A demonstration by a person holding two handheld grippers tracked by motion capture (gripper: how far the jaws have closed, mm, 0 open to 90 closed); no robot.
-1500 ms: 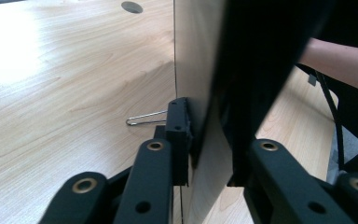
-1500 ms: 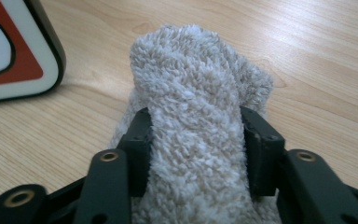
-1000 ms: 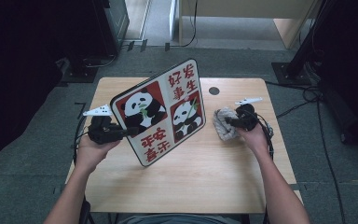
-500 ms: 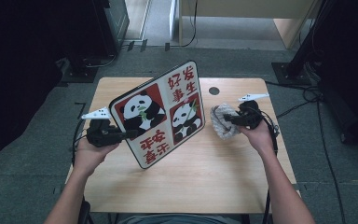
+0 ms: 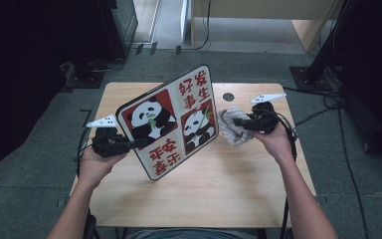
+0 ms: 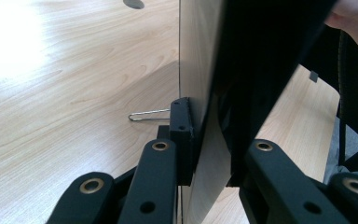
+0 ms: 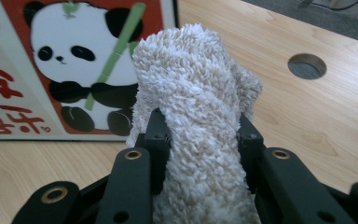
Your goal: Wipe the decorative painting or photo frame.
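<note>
One panda board, one towel, two claws (one per hand), one table.

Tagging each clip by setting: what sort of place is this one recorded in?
Probably a lab or office recording corner, not a home: a small wooden table with a cable hole stands on grey carpet, with loose cables trailing across the floor and dark equipment stands around.

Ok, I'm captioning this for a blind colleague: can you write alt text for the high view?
A person at a wooden table holds a panda picture board tilted up on edge in the left gripper, and a bunched white towel in the right gripper beside it.
</note>
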